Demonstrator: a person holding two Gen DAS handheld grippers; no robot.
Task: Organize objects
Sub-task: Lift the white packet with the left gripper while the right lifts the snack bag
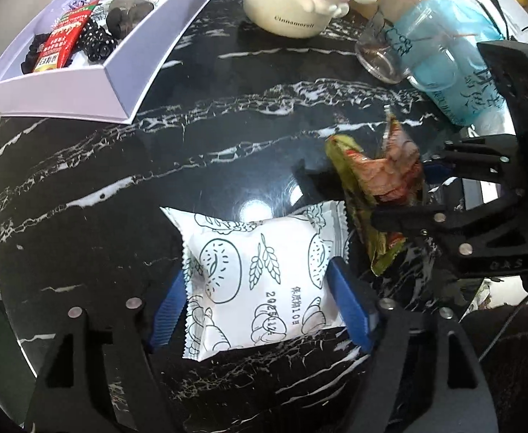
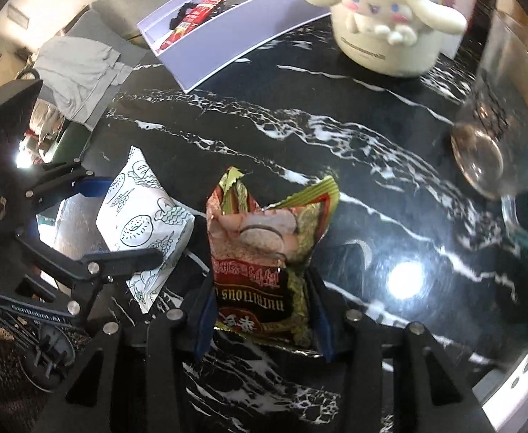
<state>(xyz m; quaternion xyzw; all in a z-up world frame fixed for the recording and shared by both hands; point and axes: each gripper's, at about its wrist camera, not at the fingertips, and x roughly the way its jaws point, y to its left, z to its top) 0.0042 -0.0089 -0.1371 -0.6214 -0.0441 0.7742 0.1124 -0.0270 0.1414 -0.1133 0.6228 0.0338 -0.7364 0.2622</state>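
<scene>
My left gripper (image 1: 260, 296) is shut on a white snack packet (image 1: 253, 278) printed with bread drawings, held just above the black marble table (image 1: 155, 151). My right gripper (image 2: 260, 310) is shut on a red and green snack packet (image 2: 264, 252). In the left wrist view the right gripper (image 1: 408, 195) holds that packet (image 1: 375, 180) just right of the white packet. In the right wrist view the left gripper (image 2: 119, 223) holds the white packet (image 2: 141, 216) at left. A lilac box (image 1: 94, 83) at far left holds a red sachet (image 1: 62, 41) and black hair ties (image 1: 98, 43).
A cream pot with a plush dog (image 1: 300, 0) stands at the back. A clear glass (image 1: 386, 50) and a blue packet (image 1: 455, 57) lie at the right. Grey cloth (image 2: 80, 68) lies beyond the table's left edge.
</scene>
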